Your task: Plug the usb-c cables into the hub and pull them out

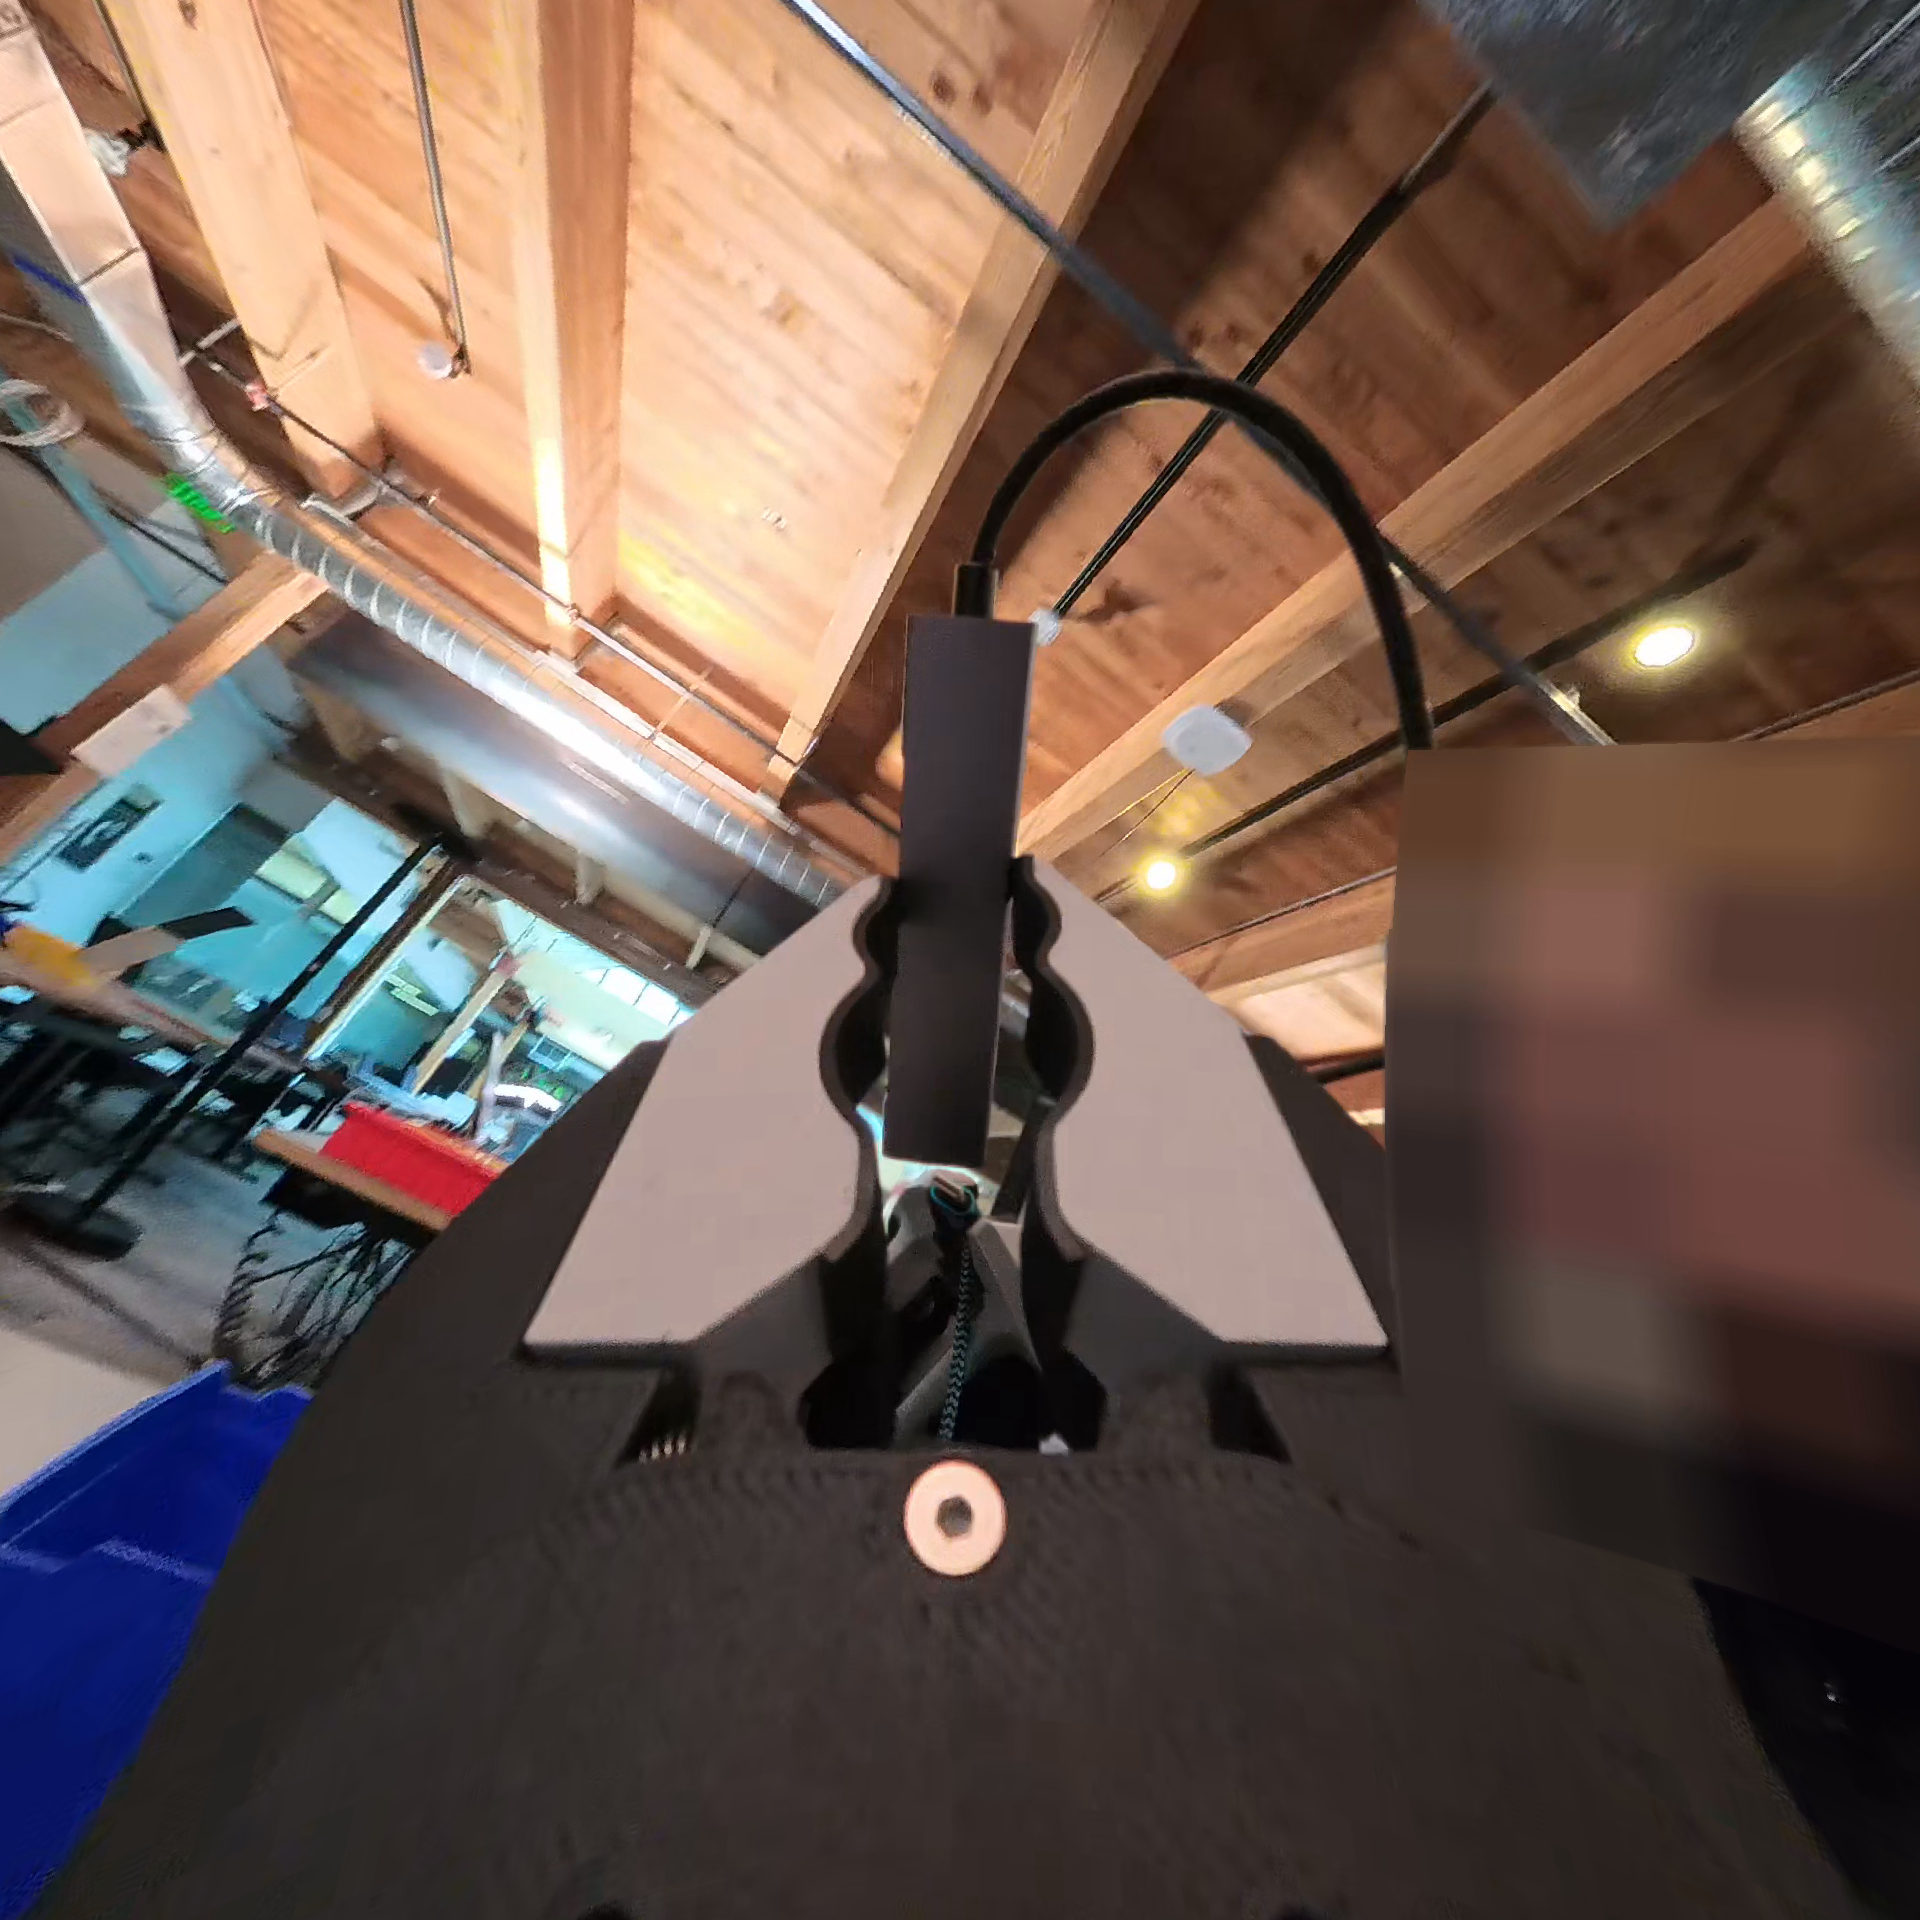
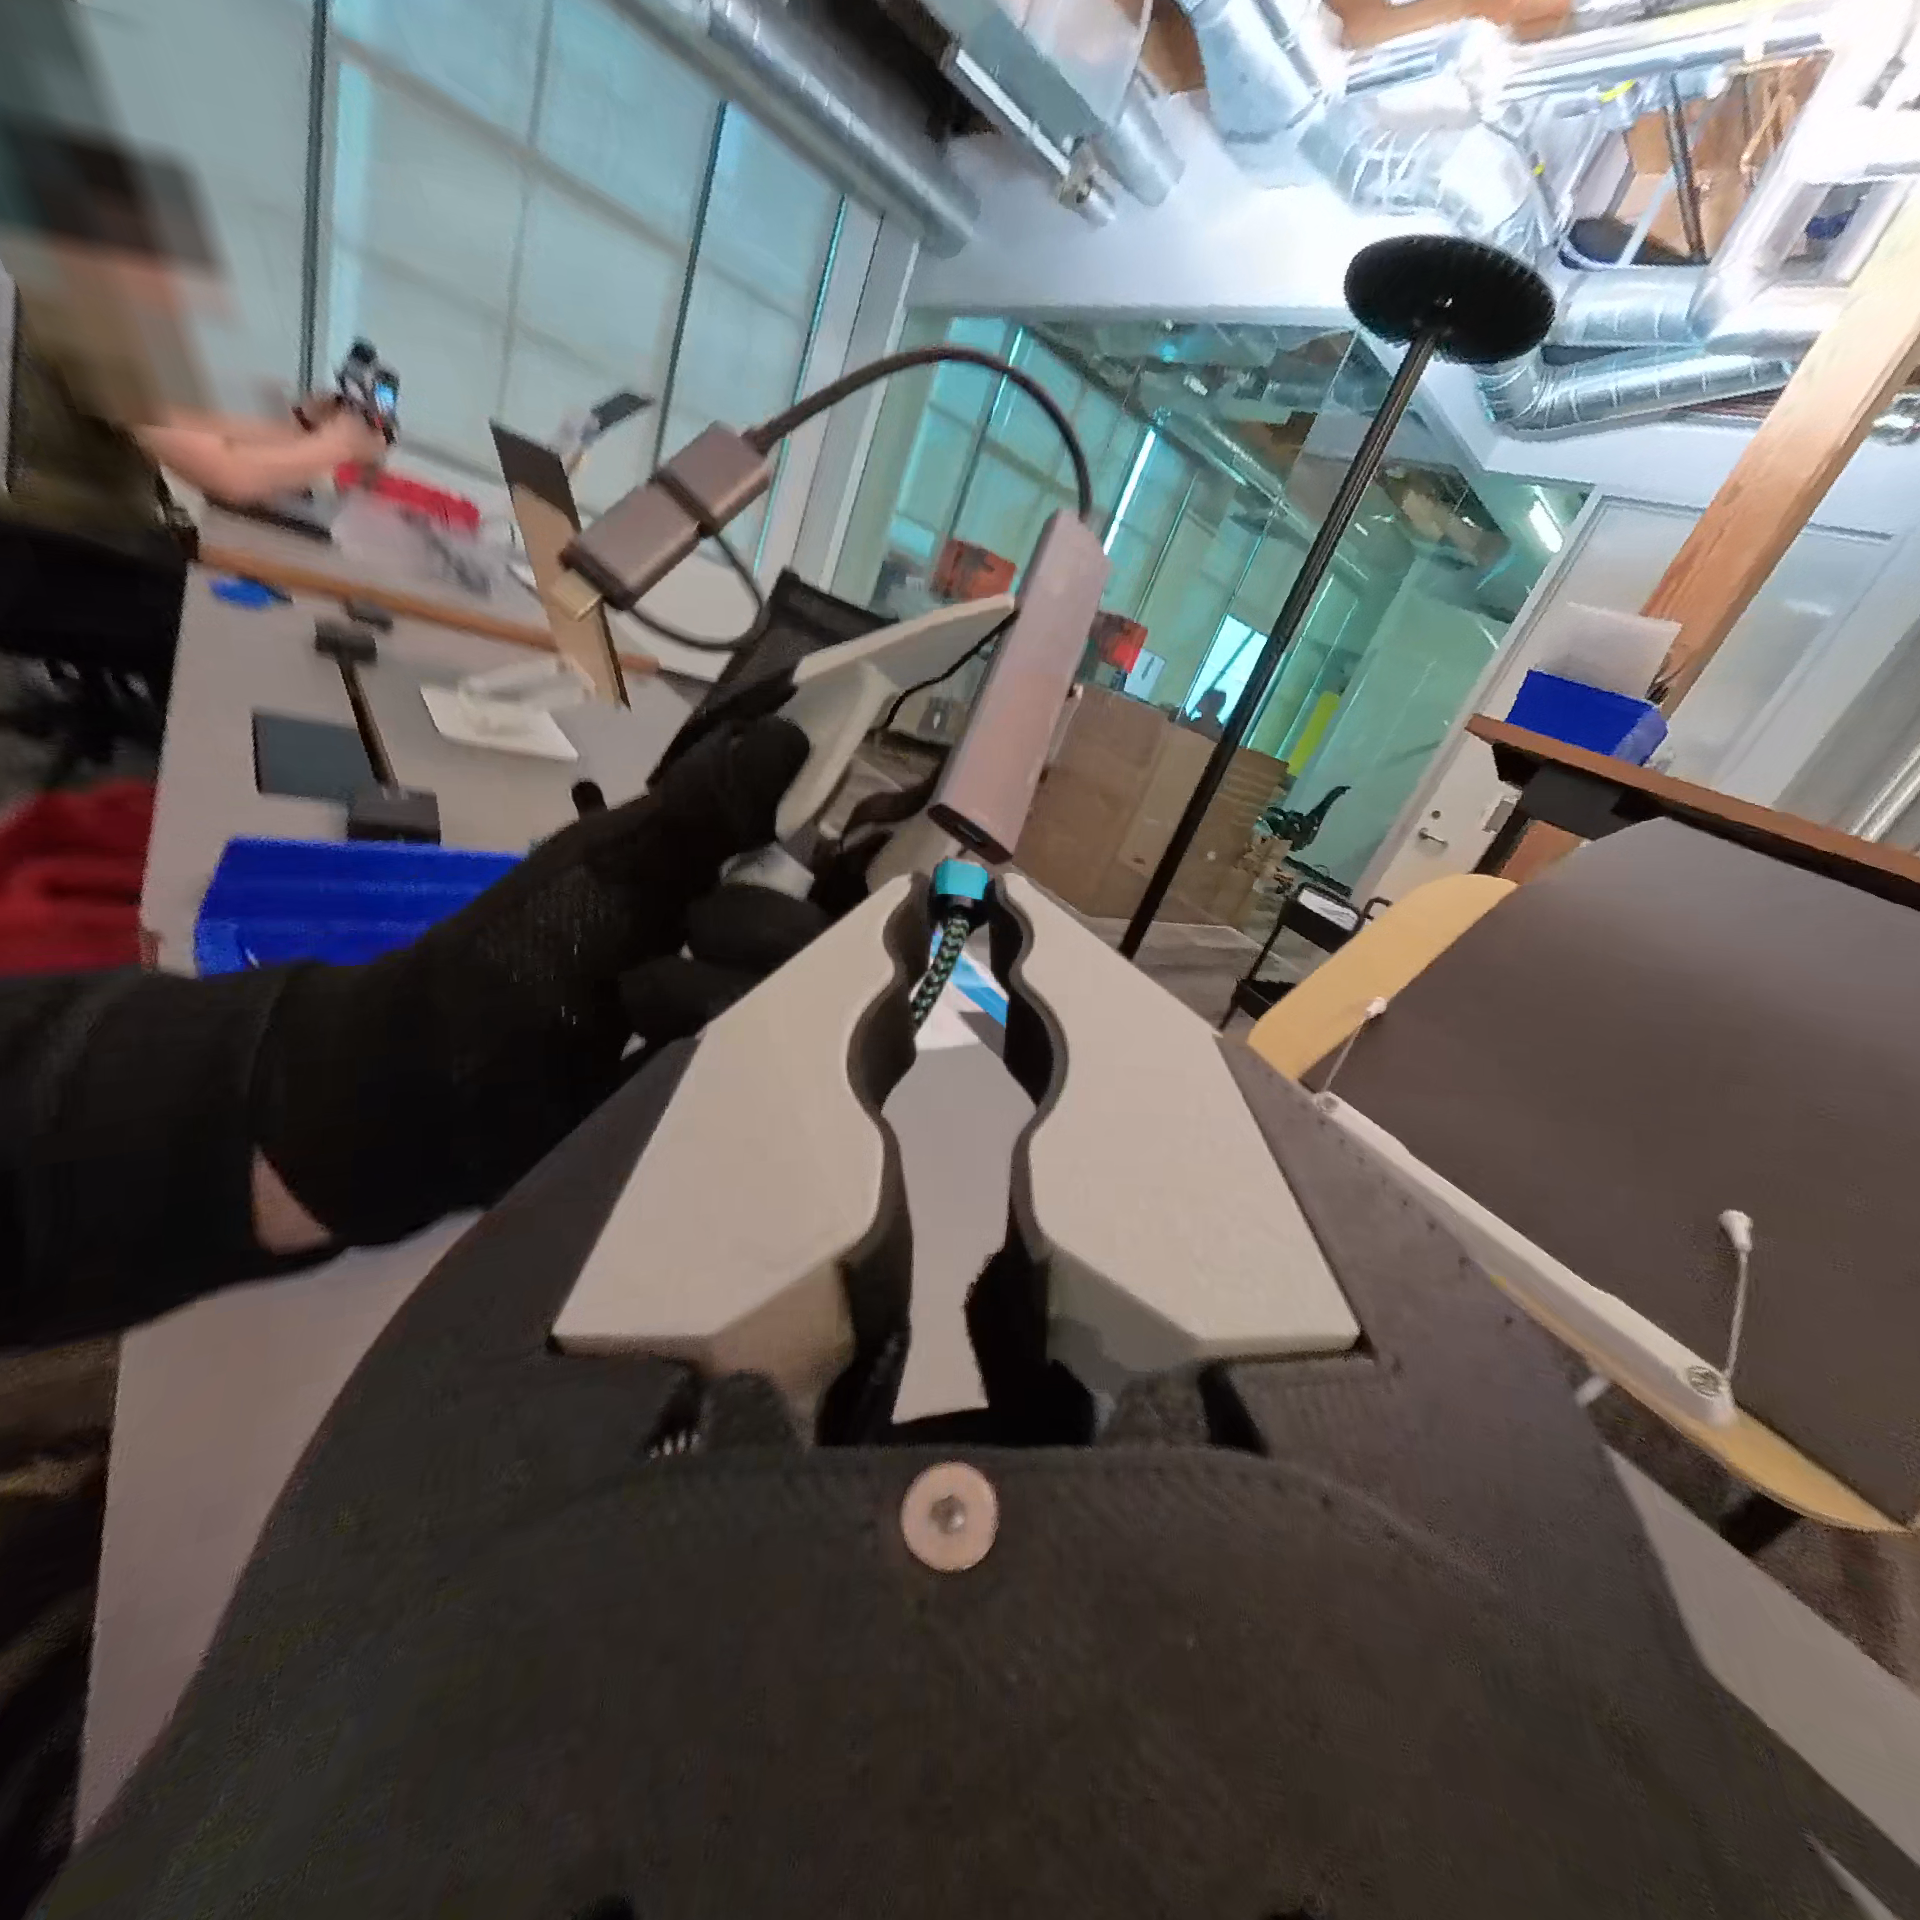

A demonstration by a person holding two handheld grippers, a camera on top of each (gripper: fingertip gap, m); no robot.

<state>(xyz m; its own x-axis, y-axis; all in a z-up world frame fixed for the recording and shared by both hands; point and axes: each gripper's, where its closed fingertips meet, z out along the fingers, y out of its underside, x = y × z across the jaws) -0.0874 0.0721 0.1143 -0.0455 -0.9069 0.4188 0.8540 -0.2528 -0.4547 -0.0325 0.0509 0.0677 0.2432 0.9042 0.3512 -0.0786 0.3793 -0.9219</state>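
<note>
while both tools are hanging in mid-air, the pieces are meeting tip to port:
hub: the hub (image 1: 961, 883) is standing up between the fingers of the left gripper (image 1: 954, 909), which is pinching its slim grey body about halfway along; its own black lead (image 1: 1195, 416) is arching overhead.
cable: the right gripper (image 2: 961, 894) is pressing its fingertips together on the teal plug (image 2: 958, 885) of the braided cable (image 2: 935, 971), just beside the hub's (image 2: 1023, 696) lower port, not yet seated.
handling: both are looking light; the hub is stiff and smooth, likely slipping if pushed off-axis; the braid is flopping, so gripping the rigid plug shell is seeming wisest.
hold: squeezing the hub's flat faces is resisting the push.
</note>
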